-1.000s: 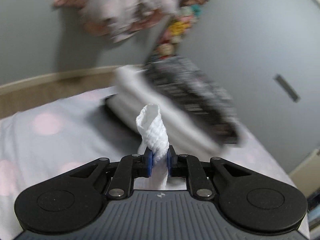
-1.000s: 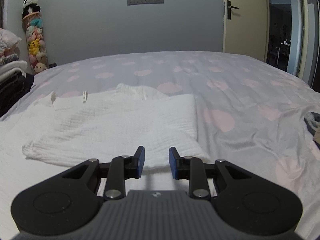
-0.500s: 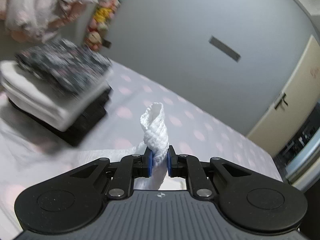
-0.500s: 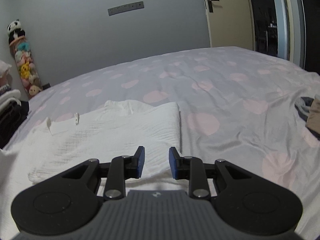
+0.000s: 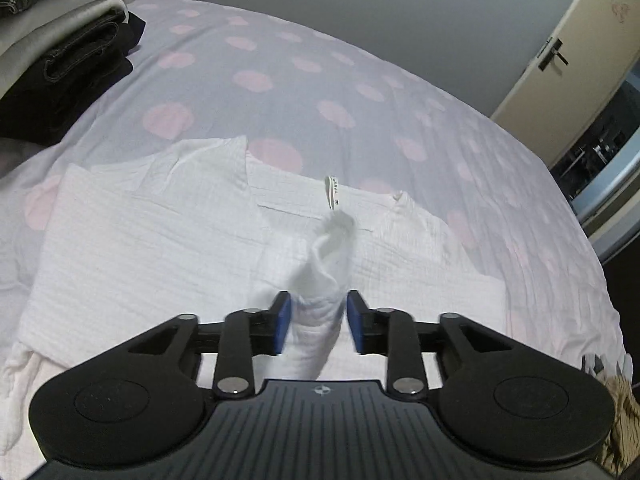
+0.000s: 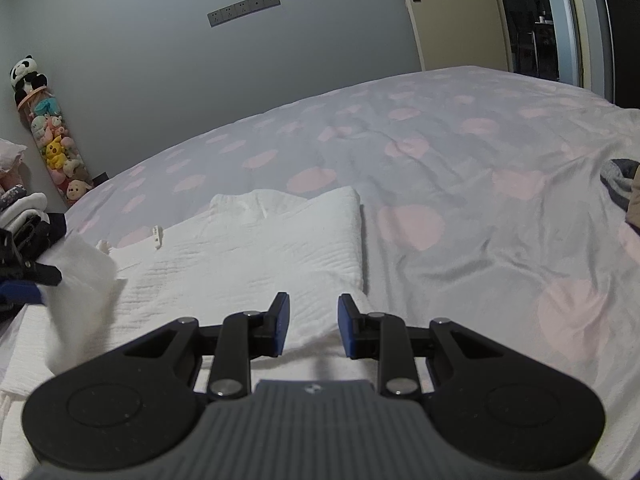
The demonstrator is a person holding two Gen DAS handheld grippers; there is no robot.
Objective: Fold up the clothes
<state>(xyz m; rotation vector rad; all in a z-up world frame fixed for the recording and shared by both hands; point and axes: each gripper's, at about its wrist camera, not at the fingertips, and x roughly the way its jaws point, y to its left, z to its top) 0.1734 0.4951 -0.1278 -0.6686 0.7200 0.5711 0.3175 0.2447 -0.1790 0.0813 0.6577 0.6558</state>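
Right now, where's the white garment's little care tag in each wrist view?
Left wrist: care tag stands up at the white garment's far edge, just above centre, beyond the left gripper.
Right wrist: care tag sits left of centre, at the garment's far left edge.
Shared landmark: the stack of folded clothes, far left in both.

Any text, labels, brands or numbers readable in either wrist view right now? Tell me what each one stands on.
Care tag on the white garment: dark print, too small to read.
Same tag in the right wrist view: specks only, unreadable.
Gripper body: a small round emblem, no letters.
Nothing else on the bedsheet or the wall sockets carries readable text.
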